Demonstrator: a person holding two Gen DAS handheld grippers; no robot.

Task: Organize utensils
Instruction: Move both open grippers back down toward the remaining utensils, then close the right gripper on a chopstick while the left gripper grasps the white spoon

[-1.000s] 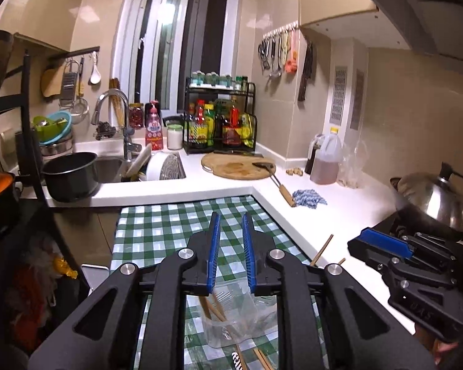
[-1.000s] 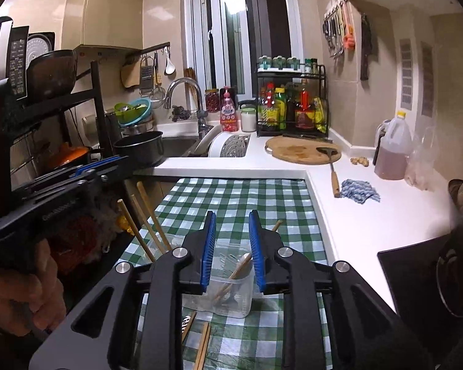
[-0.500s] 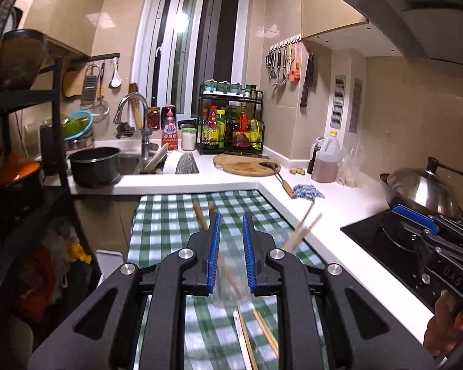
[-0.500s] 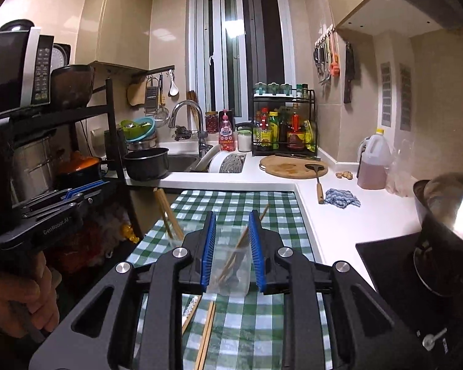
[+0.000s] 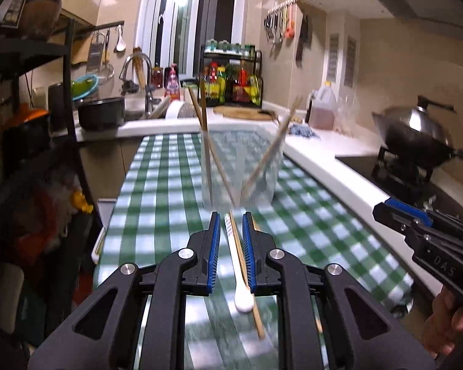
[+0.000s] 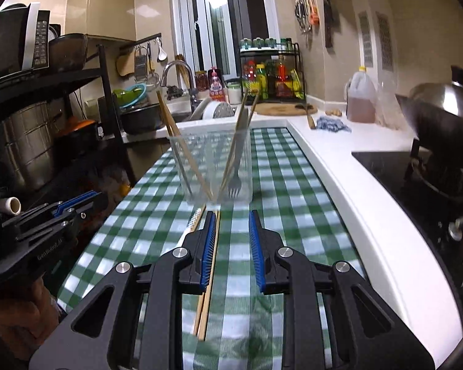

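A clear plastic container point(image 5: 240, 166) stands on the green checked cloth point(image 5: 169, 185) and holds several wooden chopsticks point(image 5: 205, 129); the right wrist view also shows a dark fork point(image 6: 236, 166) inside it point(image 6: 214, 166). A white spoon point(image 5: 239, 277) and a chopstick point(image 5: 247, 280) lie on the cloth under my left gripper point(image 5: 231, 215), which is slightly open and empty. My right gripper point(image 6: 230, 214) is open and empty above loose chopsticks point(image 6: 208, 277) on the cloth. Both grippers sit just short of the container.
A white counter point(image 6: 339, 166) runs along the right, with a hob and a steel wok point(image 5: 416, 135). A black shelf rack point(image 6: 61, 98) with pots stands left. Sink, faucet point(image 5: 135, 71), cutting board and a bottle rack point(image 6: 270, 74) are at the back.
Both grippers have dropped low toward the cloth and tilted level, so the container now stands ahead of the fingertips. The jaws of the right gripper have widened a little.
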